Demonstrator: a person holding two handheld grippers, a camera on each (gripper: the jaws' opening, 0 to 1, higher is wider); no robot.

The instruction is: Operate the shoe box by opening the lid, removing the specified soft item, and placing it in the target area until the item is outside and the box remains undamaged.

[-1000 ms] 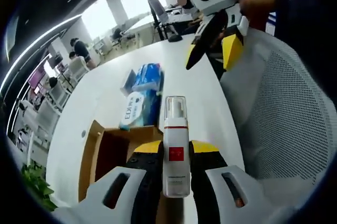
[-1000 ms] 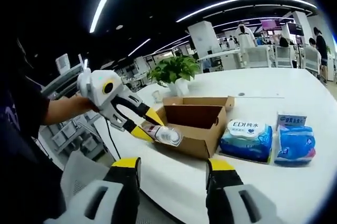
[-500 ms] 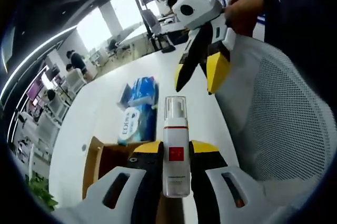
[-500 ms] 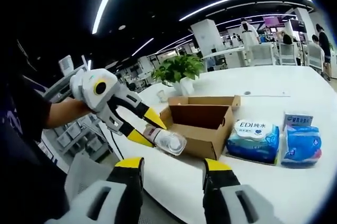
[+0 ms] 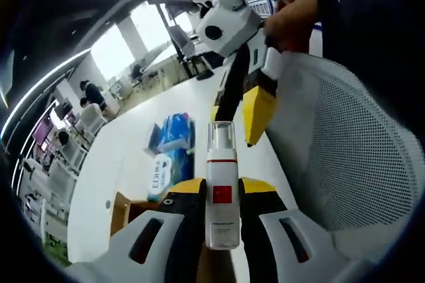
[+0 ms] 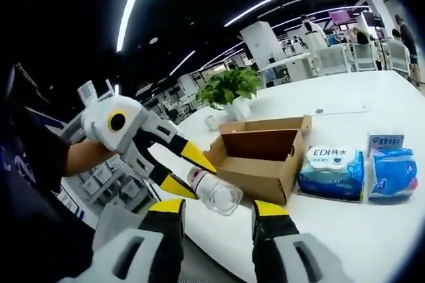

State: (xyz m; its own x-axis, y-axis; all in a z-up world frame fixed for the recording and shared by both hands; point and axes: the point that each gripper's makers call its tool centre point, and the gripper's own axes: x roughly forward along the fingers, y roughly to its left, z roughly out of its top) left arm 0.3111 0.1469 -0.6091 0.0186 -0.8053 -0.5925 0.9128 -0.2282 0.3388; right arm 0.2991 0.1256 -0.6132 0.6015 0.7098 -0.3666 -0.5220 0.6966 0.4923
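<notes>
Two grippers: seen facing each other above the table edge, close together.
Left gripper [image 5: 219, 193]: jaws are closed on the bottle [image 5: 220, 193], which is held upright between them near its lower half; in the right gripper view the bottle [image 6: 216, 192] is seen pointing cap-first toward that view's own jaws.
Right gripper [image 6: 218, 210]: jaws are spread wide with nothing between them, just short of the bottle's cap end; in the left gripper view the right gripper [image 5: 246, 107] is seen hanging just behind the bottle's cap.
Step in hand: a handover of the bottle from left to right is judged likely, though a put-down on the table cannot be ruled out.
How it is done well: the bottle should be kept still and level, and the open jaws brought around the free upper body, not the clear cap; the left grip should be released only once the right is firmly shut.
Risk: a smooth, round bottle can be expected to slip or roll if pinched off-centre.
Box [image 6: 262, 153]: lid already open, set on the table [image 6: 372, 230] beyond the bottle, apparently undamaged.
Packs [image 6: 332, 173]: two blue packs are seen beside the box, well clear of the grippers.
Plant [image 6: 229, 87]: stood behind the box.
</notes>
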